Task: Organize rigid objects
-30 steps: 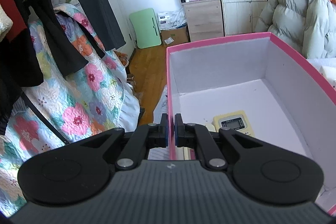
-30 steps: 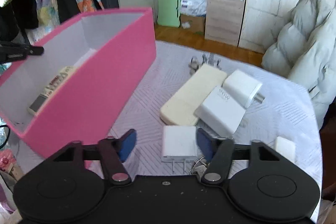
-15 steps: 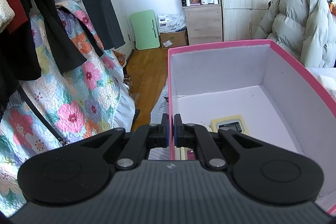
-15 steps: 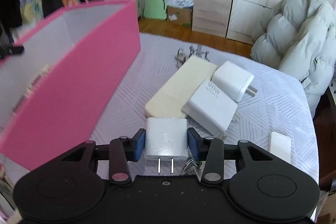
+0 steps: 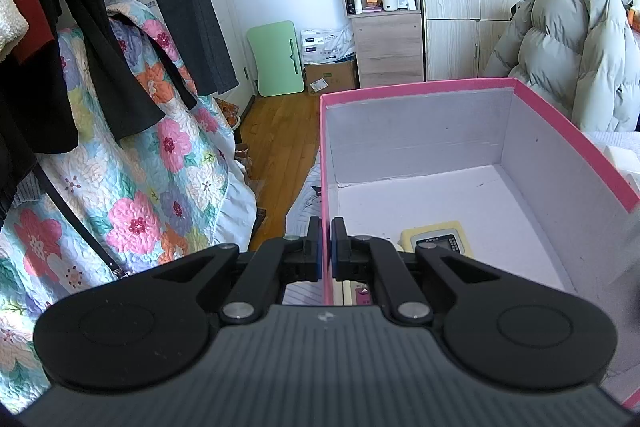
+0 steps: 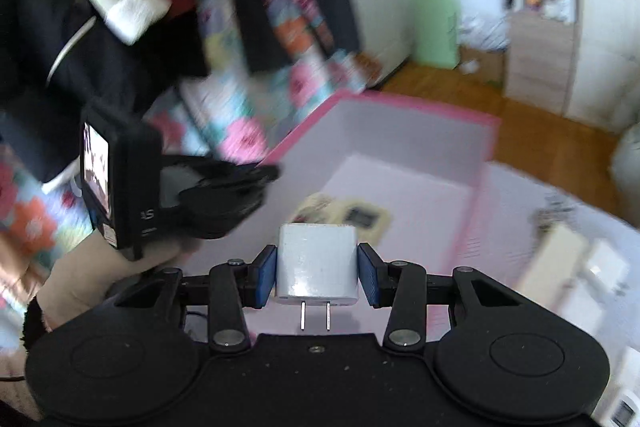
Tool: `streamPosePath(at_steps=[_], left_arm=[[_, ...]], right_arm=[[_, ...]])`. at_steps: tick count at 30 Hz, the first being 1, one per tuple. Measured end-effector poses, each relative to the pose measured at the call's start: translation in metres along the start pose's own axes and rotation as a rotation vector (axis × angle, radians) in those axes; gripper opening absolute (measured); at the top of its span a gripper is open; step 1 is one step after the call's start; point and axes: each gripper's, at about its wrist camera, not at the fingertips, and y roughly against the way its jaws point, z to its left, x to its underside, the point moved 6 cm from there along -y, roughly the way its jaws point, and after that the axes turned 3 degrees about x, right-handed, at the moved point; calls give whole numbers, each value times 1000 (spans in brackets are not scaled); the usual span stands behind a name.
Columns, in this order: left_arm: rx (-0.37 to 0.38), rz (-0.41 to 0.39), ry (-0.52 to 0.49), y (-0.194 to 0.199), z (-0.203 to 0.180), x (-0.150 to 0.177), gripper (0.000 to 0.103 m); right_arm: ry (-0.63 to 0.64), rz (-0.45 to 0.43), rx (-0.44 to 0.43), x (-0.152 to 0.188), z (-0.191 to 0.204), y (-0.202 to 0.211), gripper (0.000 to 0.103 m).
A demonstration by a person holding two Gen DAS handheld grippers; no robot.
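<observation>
My left gripper (image 5: 326, 247) is shut on the left wall of the pink box (image 5: 420, 89), which is white inside. A cream remote control (image 5: 438, 241) lies on the box floor near that wall. My right gripper (image 6: 317, 273) is shut on a white plug charger (image 6: 317, 263), prongs pointing back at the camera, held above the open pink box (image 6: 416, 147). The cream remote (image 6: 352, 215) lies below it. My left gripper (image 6: 224, 187) shows at the box's left rim in the blurred right wrist view.
A floral quilt (image 5: 132, 179) and dark hanging clothes (image 5: 100, 27) are left of the box. A grey puffer jacket (image 5: 568, 43) lies at the right. More white chargers and a cream block (image 6: 568, 263) lie blurred on the table right of the box.
My right gripper closed on the white plug charger, lifted it off the table and swung left over the pink box. The left gripper kept its hold on the box wall.
</observation>
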Motion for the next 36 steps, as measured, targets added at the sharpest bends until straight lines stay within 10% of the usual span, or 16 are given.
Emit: streamPosePath(at_steps=[6,13,22,28,36], left_arm=[[6,0,6,-1,-1,0,3],[16,4,15,-3,0,0,3],[23,1,20,-2,1,-1,3],[22,0,21,-2,2,0,3],[13,-4,10,-1,1,2,3]], right_arm=[[-178,251,-30,4,-13,-80,48],[-374,311,-73,26,-19,-109,48],[-342,83,-75,12,-33,-23,52],[-323,-114,131,28,-76,50,55],[-484,-67,331,95,-159,66,52]])
